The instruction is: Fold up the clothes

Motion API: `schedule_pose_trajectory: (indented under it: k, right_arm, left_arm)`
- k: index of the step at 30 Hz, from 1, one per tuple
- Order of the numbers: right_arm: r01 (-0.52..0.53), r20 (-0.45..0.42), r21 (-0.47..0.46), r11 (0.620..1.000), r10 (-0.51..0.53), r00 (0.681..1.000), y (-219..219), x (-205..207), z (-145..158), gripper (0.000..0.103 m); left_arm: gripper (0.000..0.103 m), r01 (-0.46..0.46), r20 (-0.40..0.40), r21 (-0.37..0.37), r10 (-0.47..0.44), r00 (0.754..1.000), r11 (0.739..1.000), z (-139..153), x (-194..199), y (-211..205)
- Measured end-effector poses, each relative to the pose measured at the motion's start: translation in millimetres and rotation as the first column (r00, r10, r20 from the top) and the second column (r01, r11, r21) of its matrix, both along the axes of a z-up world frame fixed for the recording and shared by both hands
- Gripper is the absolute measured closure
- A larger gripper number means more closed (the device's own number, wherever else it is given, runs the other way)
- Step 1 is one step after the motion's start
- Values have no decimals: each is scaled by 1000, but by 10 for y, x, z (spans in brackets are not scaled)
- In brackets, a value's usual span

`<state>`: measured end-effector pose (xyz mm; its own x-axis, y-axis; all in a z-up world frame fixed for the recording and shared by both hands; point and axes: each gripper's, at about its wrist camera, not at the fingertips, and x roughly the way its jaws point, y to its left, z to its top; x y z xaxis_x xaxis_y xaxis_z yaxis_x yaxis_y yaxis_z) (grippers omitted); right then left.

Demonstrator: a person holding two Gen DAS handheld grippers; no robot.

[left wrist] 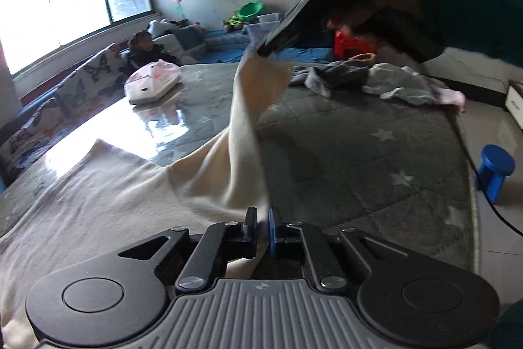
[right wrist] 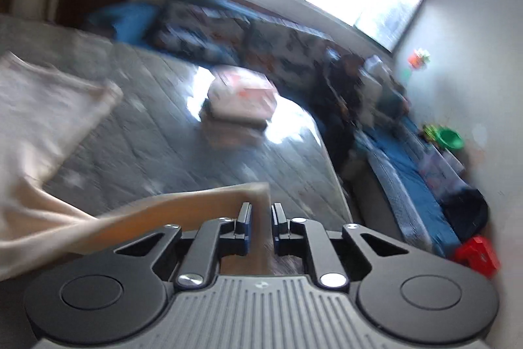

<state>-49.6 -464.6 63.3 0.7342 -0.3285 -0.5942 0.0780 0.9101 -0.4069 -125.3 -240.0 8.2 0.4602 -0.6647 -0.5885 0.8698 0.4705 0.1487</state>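
Cloth: cream cloth [left wrist: 108, 195] lies spread over the near part of the grey quilted bed cover [left wrist: 359, 152], with one edge pulled up off it into a taut strip between the two grippers.
Left gripper: left gripper [left wrist: 261, 218] has its jaws pinched narrow on the lower end of that raised edge, low over the bed.
Right gripper: right gripper [left wrist: 261, 49] is held higher, in a hand [left wrist: 385, 5] with a teal sleeve, and clamps the upper corner of the cloth.
Right wrist view: blurred, but a fold of cloth [right wrist: 258, 211] seems to sit between the nearly closed jaws and trails off to the left.
Other clothes: a heap of grey clothes [left wrist: 359, 77] lies on the far side of the bed, well apart from the cream cloth.
Bag: a white plastic bag [left wrist: 153, 80] rests on the far left of the bed.
Floor: a blue stool [left wrist: 497, 172] stands just beside the bed's right edge.
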Motion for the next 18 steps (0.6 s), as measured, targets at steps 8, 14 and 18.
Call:
schedule_pose_trajectory:
  k: [8,14,18]
  right_arm:
    - [7,24,215,977,-12,1000,-123,-143,73,91]
    - [3,-27,450,893,11,1000,-115,43,-20,79]
    - [53,-61,522,851,-25,998,-124,219,-152,66]
  left_arm:
    - [90,23,43,-52,-21,999,998,131,-70,-58]
    - [74,-87,35,-43,89,995,995,108,75,-137]
    - [74,-89,25,-22,89,996,996,47,36,-98]
